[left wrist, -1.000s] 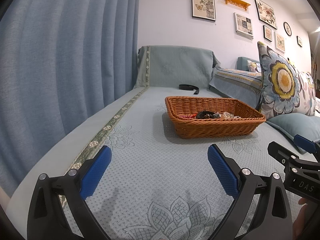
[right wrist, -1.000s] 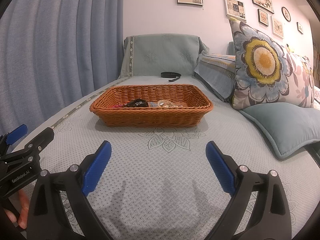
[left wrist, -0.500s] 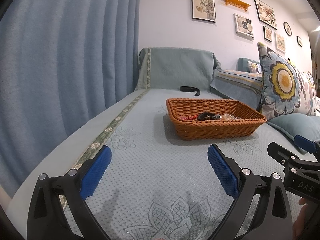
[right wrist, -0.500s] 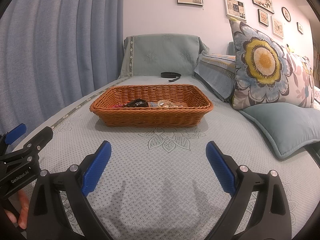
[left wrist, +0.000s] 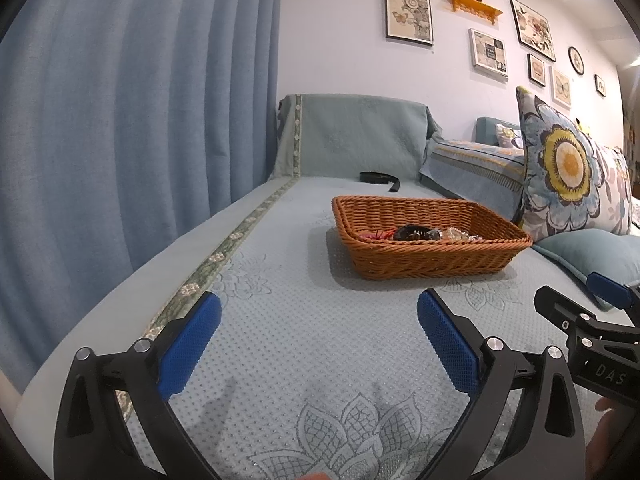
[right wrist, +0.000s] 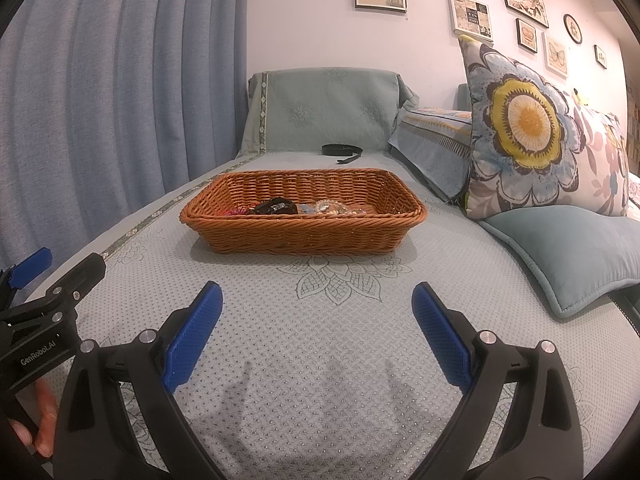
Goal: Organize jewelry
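Both spread and empty, the left gripper [left wrist: 319,336] marked "GenRobot.AI" and right gripper [right wrist: 317,320] marked "DAS" are hovering near the wicker basket [right wrist: 302,229].

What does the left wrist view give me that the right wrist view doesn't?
Only the left wrist view: the right gripper at its right edge, and the left gripper's own jaws, spread wide. Only the right wrist view: the left gripper at its left edge, a hand below it. Both: the wicker basket holding jewelry, the black strap behind it, the flowered pillow.
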A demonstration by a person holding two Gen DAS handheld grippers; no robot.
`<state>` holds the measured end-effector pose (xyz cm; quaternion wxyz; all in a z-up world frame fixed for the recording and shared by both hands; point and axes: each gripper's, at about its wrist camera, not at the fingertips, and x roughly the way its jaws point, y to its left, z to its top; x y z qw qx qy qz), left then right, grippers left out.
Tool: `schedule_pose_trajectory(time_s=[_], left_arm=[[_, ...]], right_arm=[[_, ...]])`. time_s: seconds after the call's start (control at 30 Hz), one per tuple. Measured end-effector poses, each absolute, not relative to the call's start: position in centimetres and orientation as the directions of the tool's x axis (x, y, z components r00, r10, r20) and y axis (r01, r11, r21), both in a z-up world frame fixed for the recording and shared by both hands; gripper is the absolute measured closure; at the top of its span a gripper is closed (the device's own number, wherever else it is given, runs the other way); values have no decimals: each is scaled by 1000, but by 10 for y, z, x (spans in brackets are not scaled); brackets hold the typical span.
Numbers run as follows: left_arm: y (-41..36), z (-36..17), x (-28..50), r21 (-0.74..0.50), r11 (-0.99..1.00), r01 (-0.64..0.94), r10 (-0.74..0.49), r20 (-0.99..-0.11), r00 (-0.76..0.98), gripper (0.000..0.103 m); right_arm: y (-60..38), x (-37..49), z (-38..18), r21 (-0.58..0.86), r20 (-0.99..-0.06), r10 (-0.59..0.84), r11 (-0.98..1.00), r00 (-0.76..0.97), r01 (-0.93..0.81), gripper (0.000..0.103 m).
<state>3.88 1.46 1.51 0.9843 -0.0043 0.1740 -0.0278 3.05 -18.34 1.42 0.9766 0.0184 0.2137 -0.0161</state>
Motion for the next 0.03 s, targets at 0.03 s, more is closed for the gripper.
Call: schedule_pose_trajectory(time_s=[0.03], left_arm=[[15, 15, 39, -16, 998, 54, -56, -342, 938, 8]], right_arm=[[-184, 30, 14, 29, -418, -23, 999, 908, 39, 12]])
